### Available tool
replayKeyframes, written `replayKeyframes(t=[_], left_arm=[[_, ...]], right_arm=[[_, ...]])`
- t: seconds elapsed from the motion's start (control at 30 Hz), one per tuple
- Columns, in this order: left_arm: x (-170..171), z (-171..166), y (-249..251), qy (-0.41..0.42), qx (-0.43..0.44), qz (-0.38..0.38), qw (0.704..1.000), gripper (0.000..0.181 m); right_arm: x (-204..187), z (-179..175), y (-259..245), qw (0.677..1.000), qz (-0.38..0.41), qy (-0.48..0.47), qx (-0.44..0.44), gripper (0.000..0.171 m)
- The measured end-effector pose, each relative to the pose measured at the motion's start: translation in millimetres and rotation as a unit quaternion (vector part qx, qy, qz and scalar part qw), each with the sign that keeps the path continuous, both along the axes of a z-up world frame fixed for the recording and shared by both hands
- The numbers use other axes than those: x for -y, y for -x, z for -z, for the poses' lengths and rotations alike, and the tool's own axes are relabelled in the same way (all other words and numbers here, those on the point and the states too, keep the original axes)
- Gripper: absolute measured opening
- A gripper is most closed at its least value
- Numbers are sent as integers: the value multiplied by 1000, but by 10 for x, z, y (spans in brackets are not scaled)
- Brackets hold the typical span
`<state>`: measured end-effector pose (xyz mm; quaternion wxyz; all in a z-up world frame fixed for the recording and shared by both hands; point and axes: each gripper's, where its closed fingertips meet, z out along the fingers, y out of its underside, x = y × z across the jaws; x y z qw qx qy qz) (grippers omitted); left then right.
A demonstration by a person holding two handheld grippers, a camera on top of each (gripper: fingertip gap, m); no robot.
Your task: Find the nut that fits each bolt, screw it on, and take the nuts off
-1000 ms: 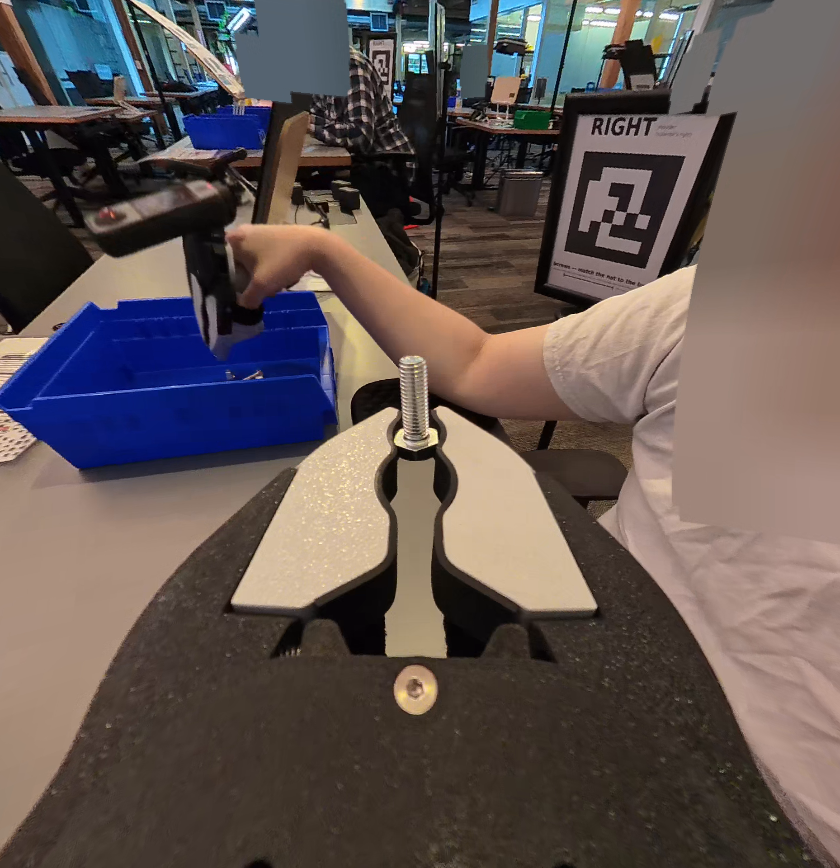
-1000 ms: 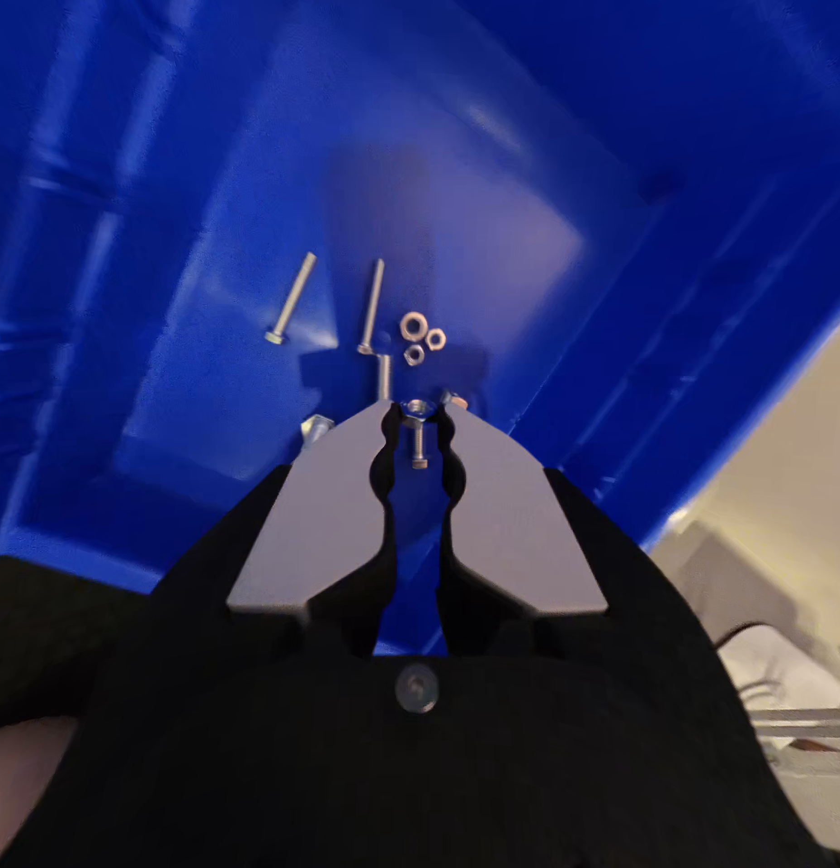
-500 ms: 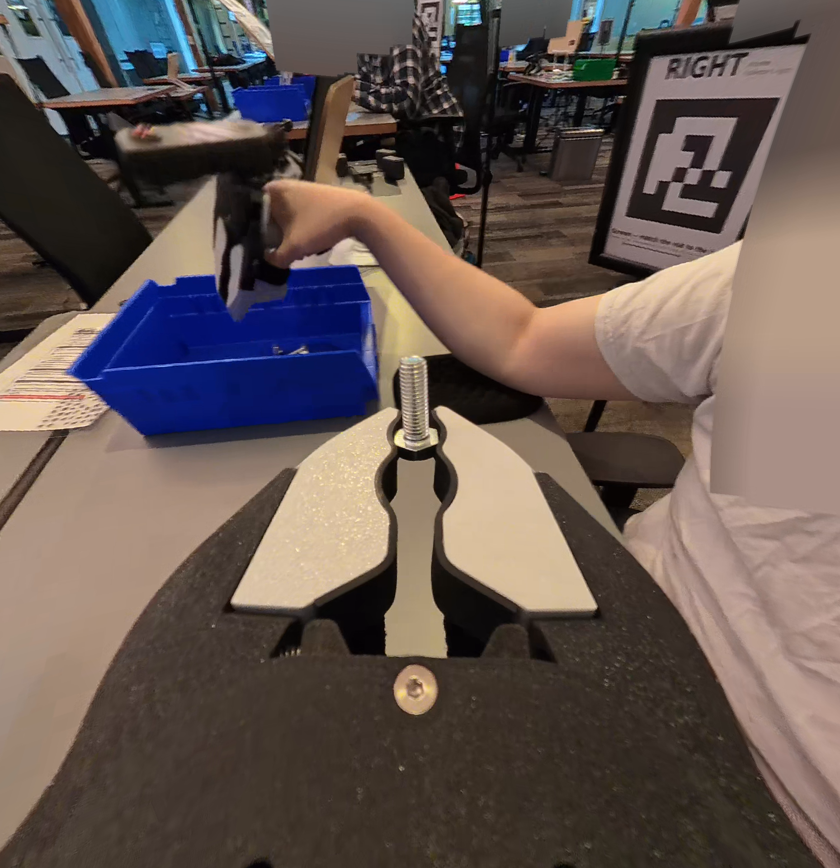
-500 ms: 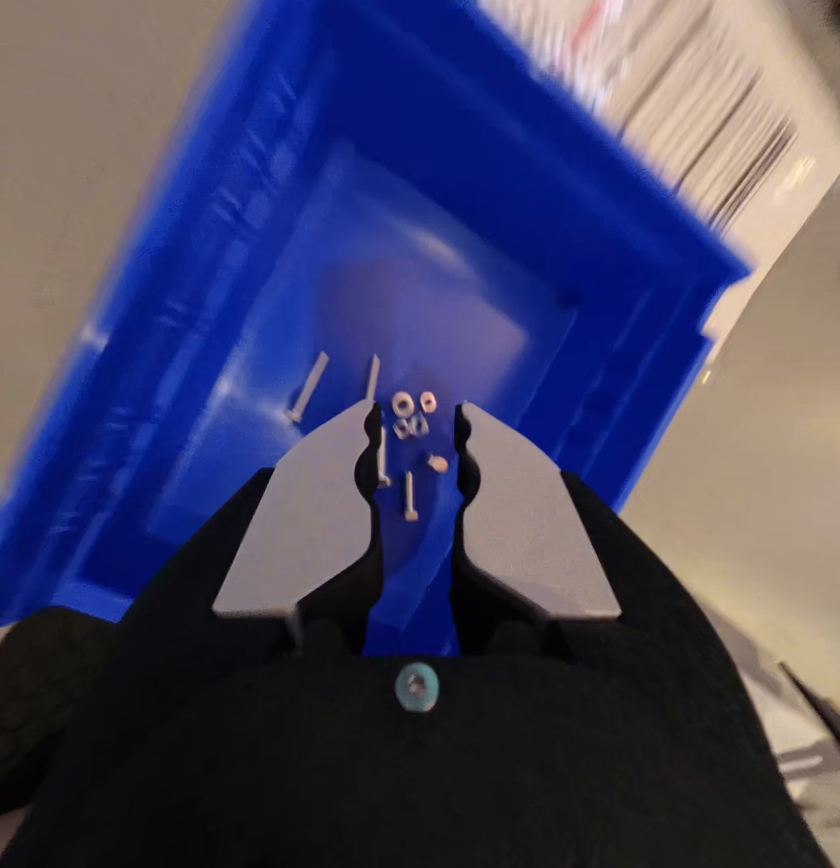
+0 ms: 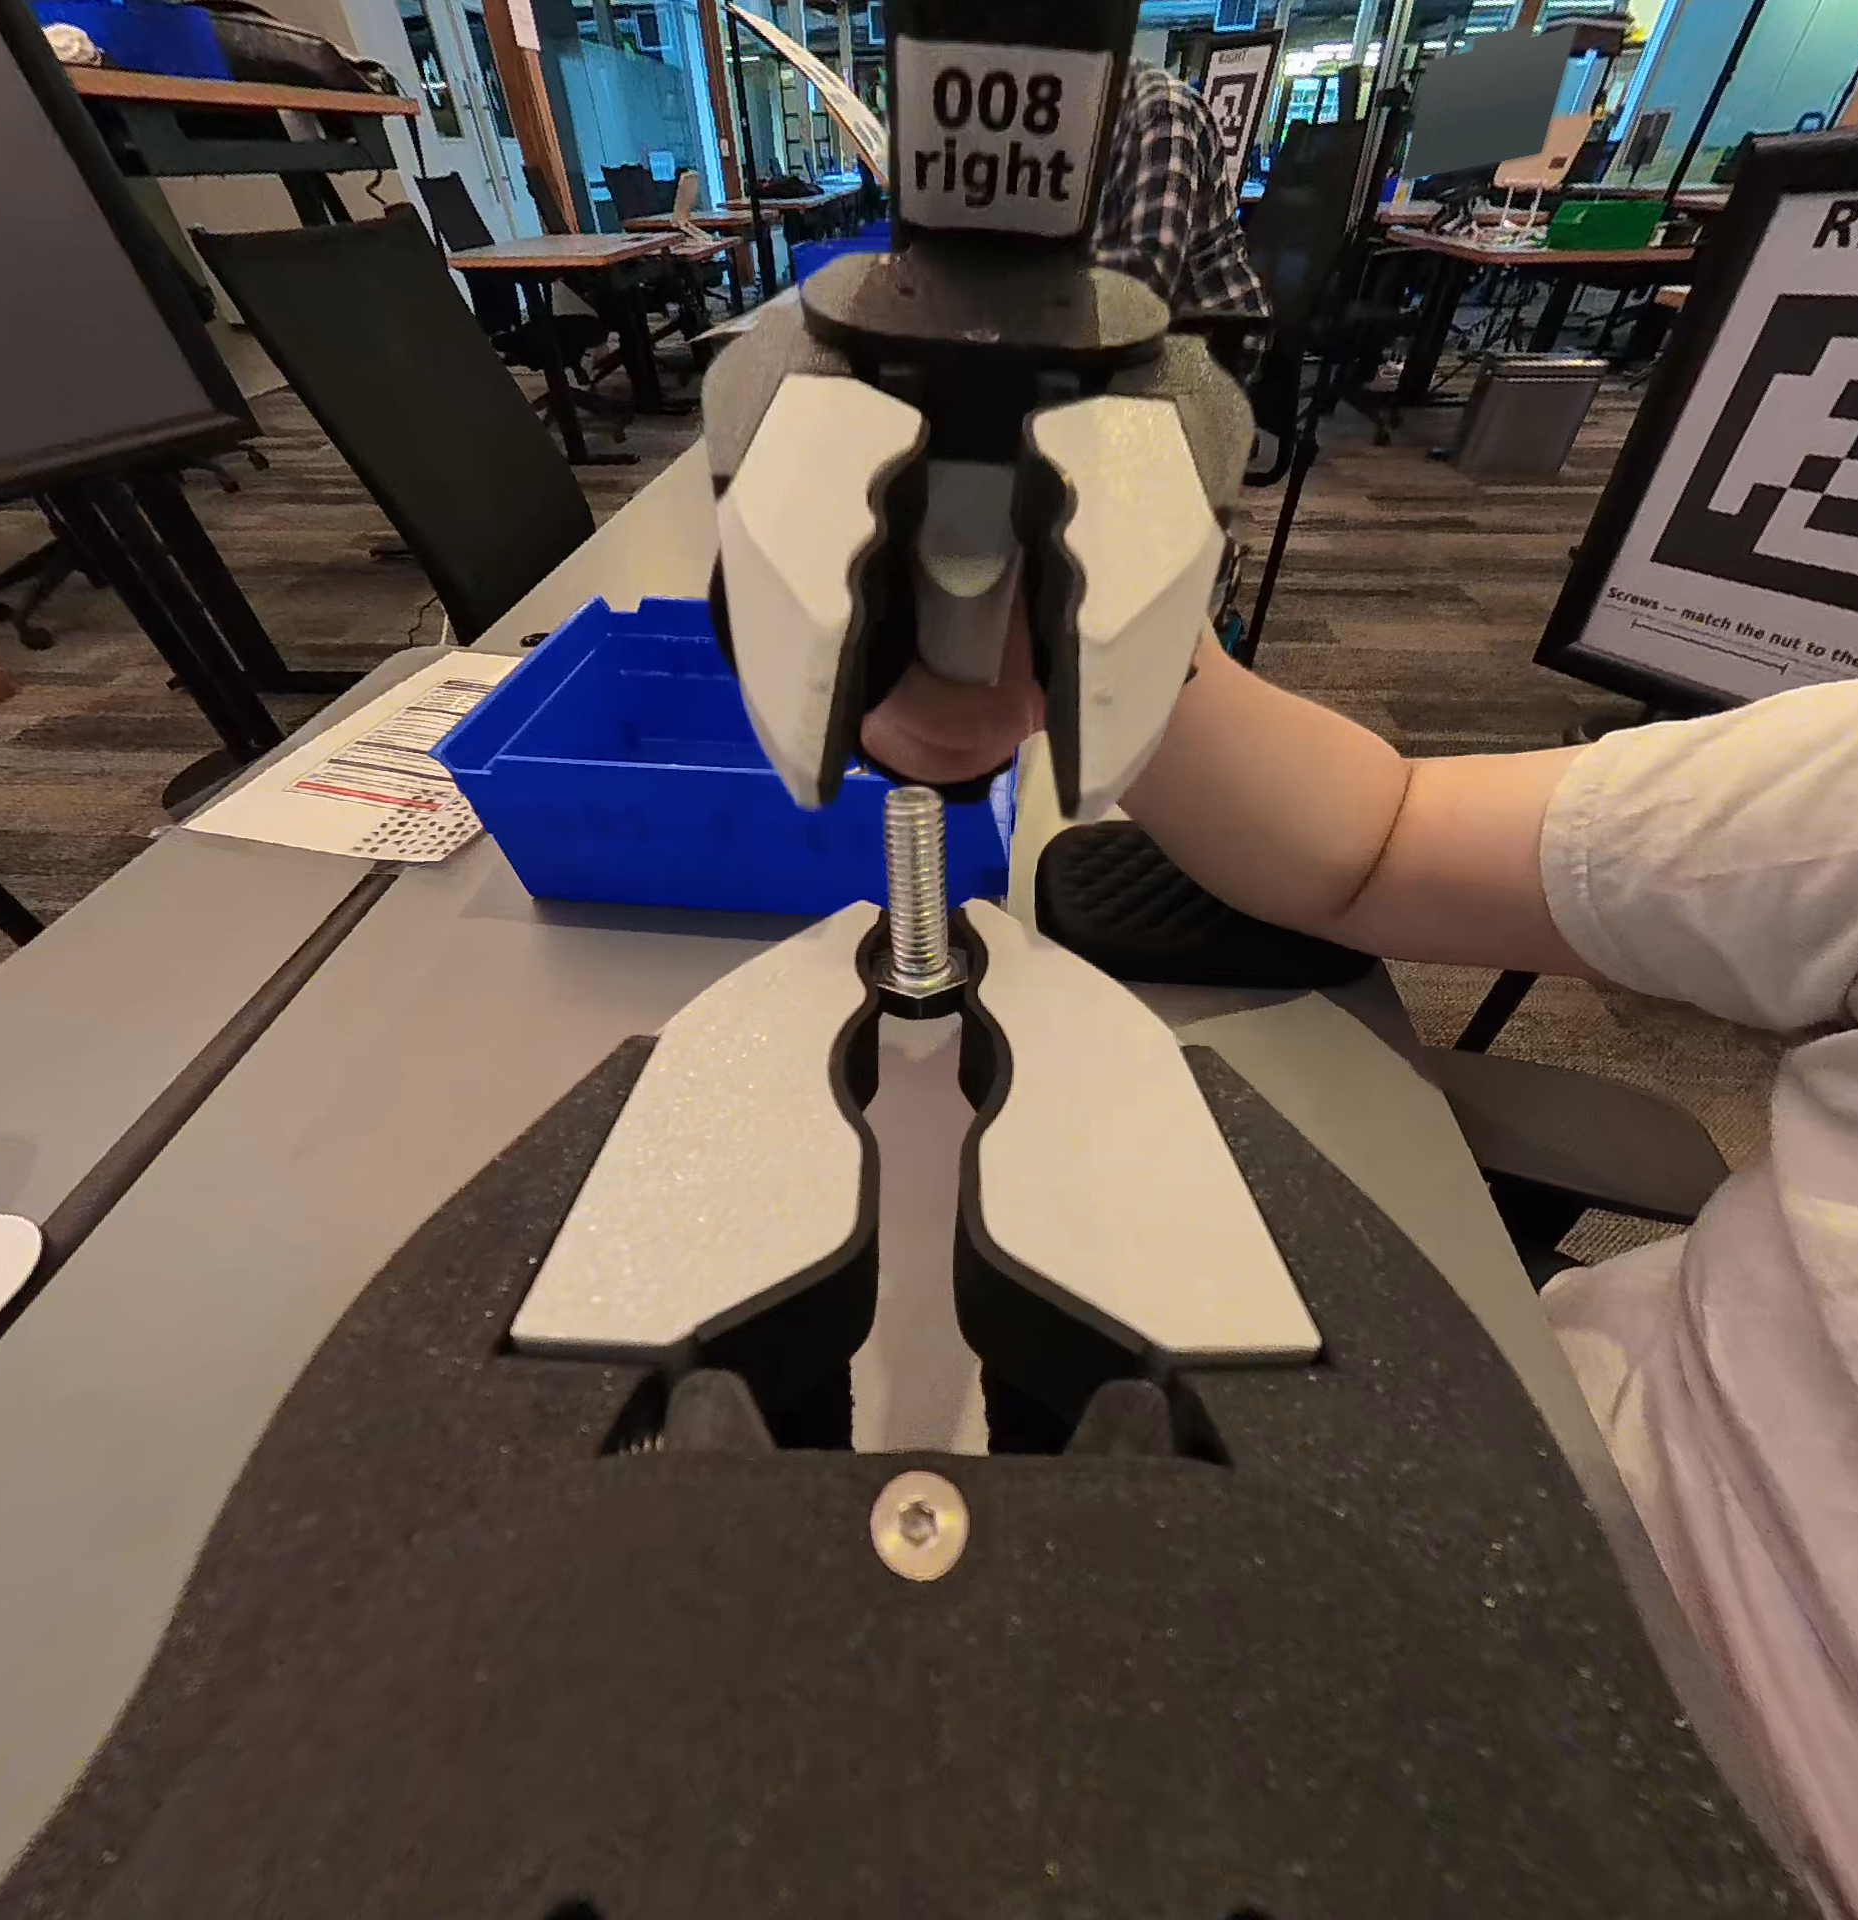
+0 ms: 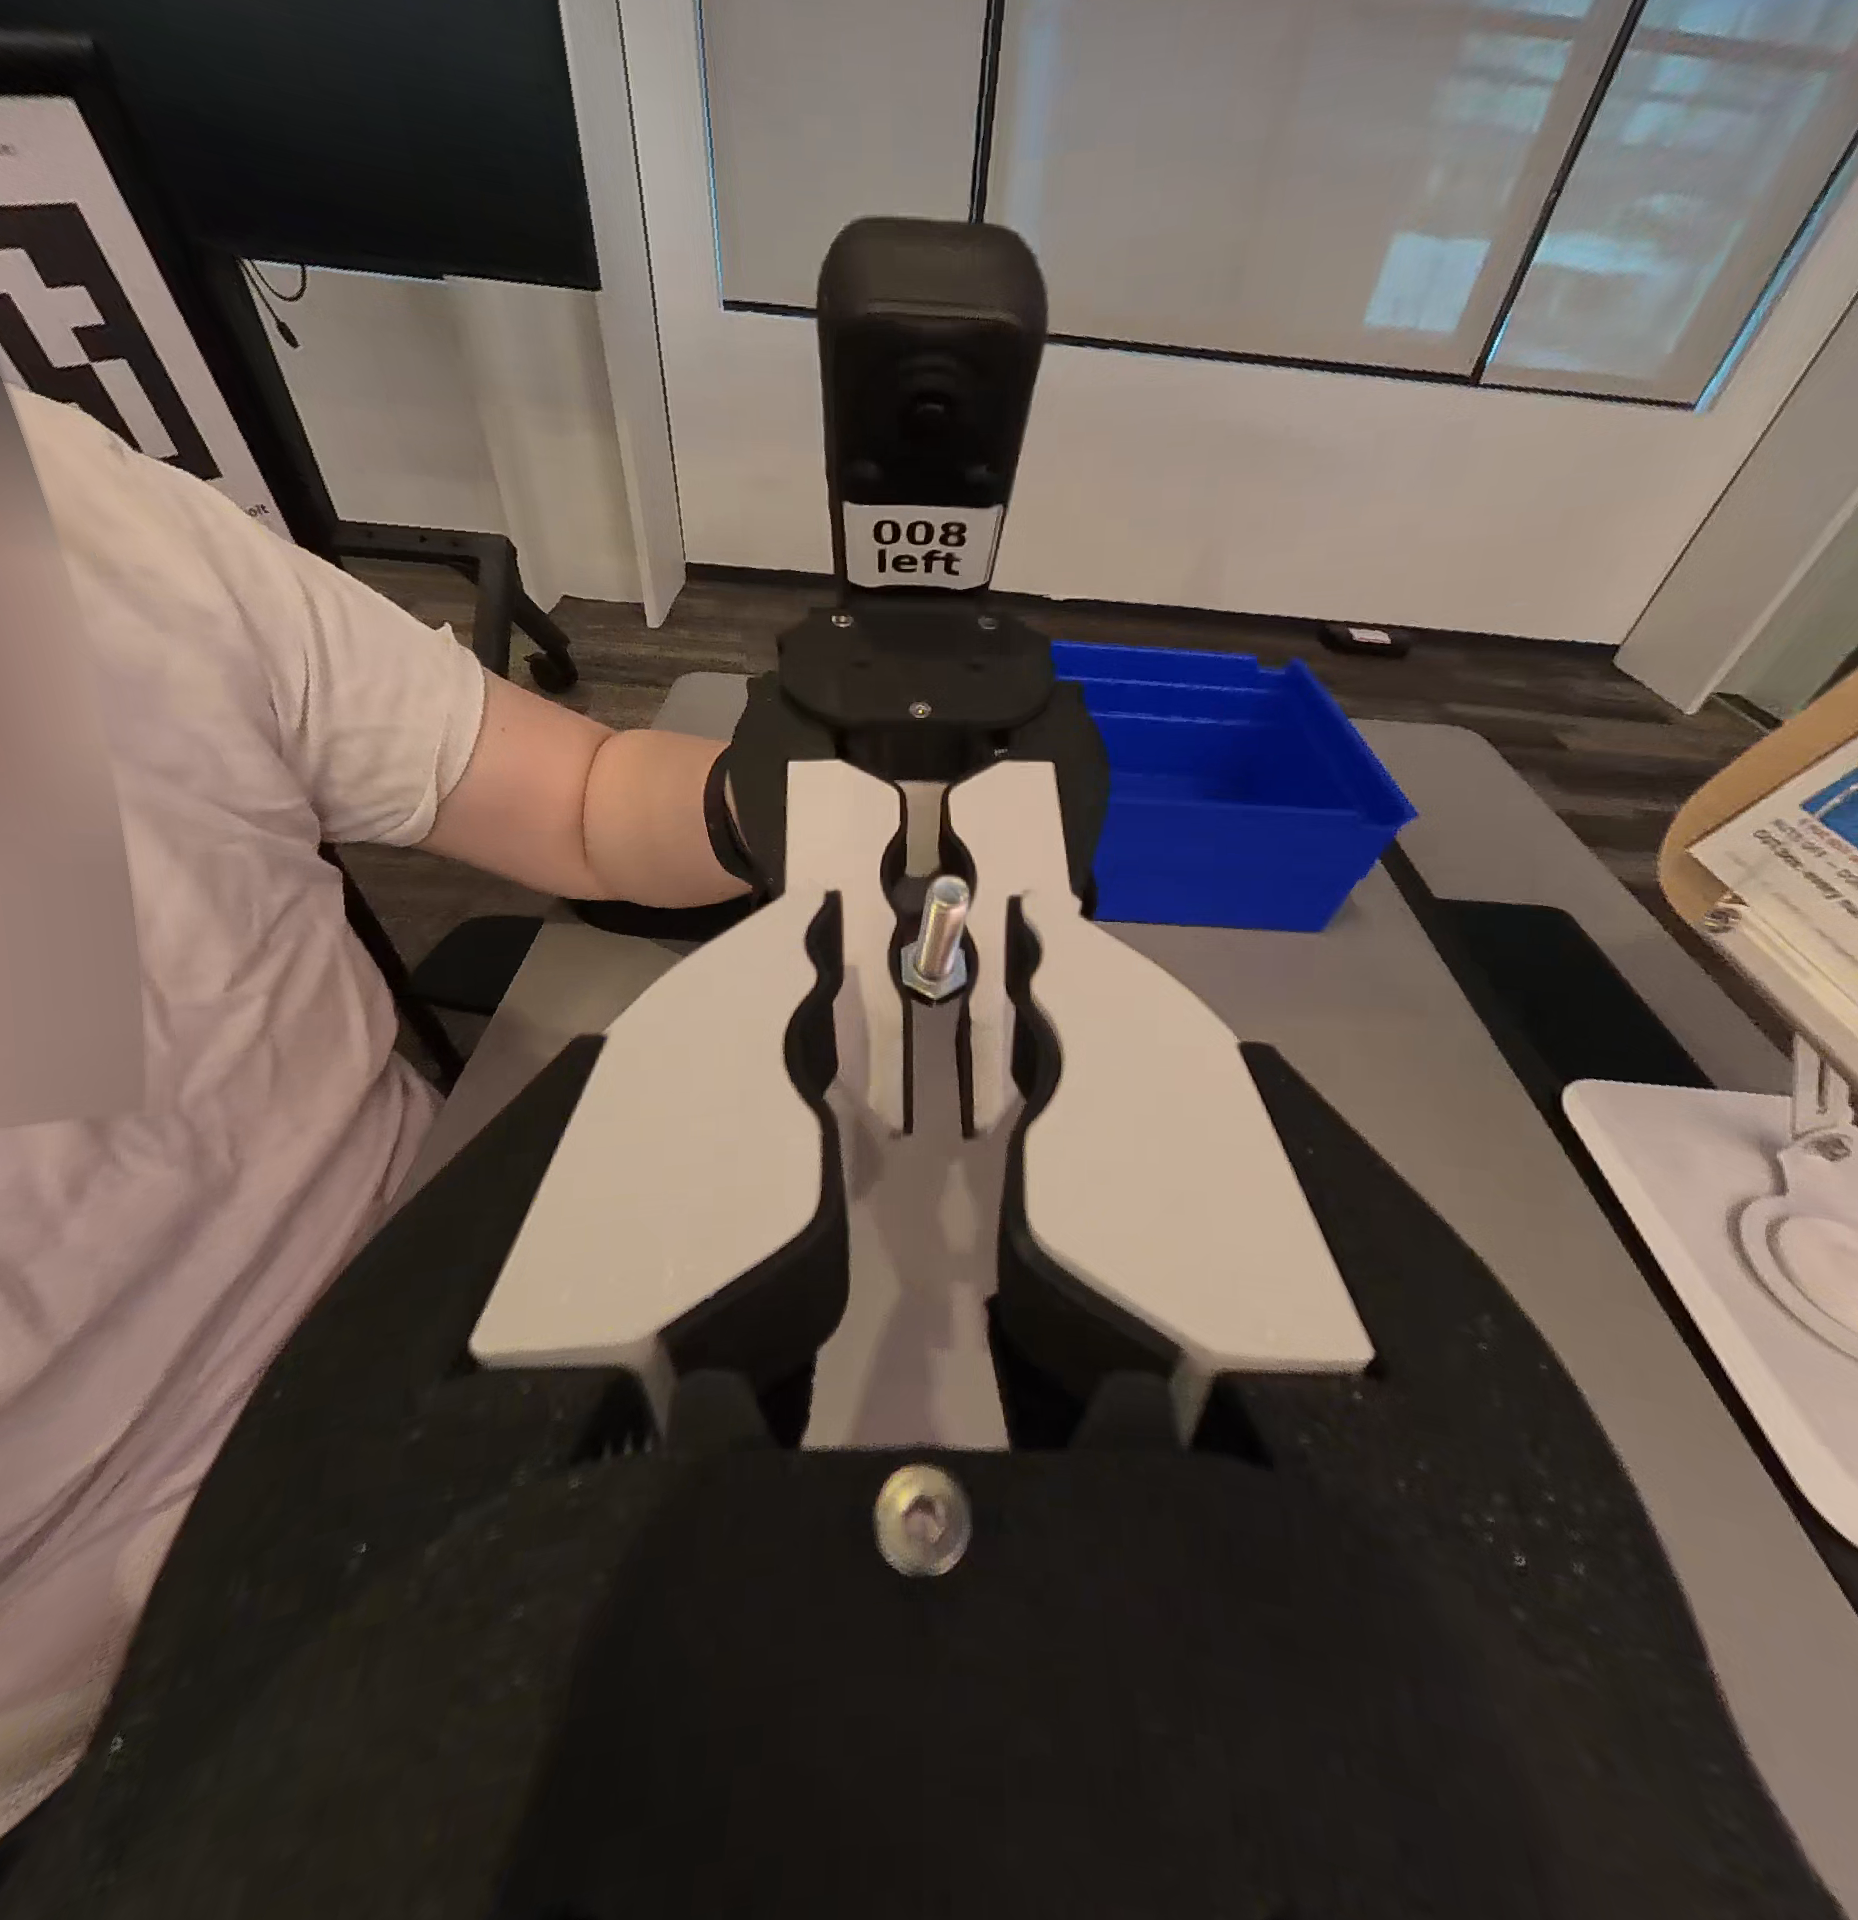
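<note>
Two grippers are faced tip to tip above the grey table (image 5: pixel 405 1039). One bolt (image 5: pixel 914 883) is clamped at its hex head by the left gripper (image 5: pixel 917 971), shank upright, threaded end pointed at the right gripper (image 5: pixel 940 800). That one is held just above the bolt tip, fingers (image 6: pixel 696 1143) spread and empty; no nut is seen in them. Bolt axis is lined up with the gap. Loose nuts are presumably in the blue bin (image 5: pixel 696 821) behind.

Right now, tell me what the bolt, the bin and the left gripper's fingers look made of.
Bolt: bright steel, probably zinc-plated, going by its shiny silver threads.
Bin: moulded plastic, uniform glossy blue with ribbed walls.
Left gripper fingers: likely printed plastic; matte pale grey, faintly speckled, black edges.
</note>
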<state>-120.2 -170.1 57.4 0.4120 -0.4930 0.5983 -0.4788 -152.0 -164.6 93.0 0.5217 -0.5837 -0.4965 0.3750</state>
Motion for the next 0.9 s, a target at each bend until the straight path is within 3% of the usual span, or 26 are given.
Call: replayKeyframes(t=[0.1,0.37,0.47,0.53,0.6,0.67,0.73,0.83,0.9], left_arm=[[32,22,-2,-9,-6,6,1000,9],[-7,26,-23,-6,-1,-3,1000,25],[-99,67,-13,-3,-18,-22,1000,37],[-158,64,11,-8,-22,-34,999,36],[-199,49,33,-9,-24,-42,999,36],[-239,49,50,-13,-29,-49,998,35],[-272,46,66,-19,-33,-54,998,35],[-299,21,93,-20,-31,-59,998,35],[-307,18,103,-22,-33,-60,997,35]], right_arm=[[-16,58,36,1000,-7,1,1,7],[-48,-53,-89,999,-15,35,-39,7],[-177,-35,-444,998,50,29,19,7],[-350,27,-1020,983,160,27,87,7],[-558,262,-1911,924,330,57,183,7],[-517,670,-2828,836,453,138,279,7],[-306,1114,-3390,774,487,257,312,8],[-118,1557,-3705,742,474,371,294,8],[11,1776,-3889,703,480,412,325,8]])
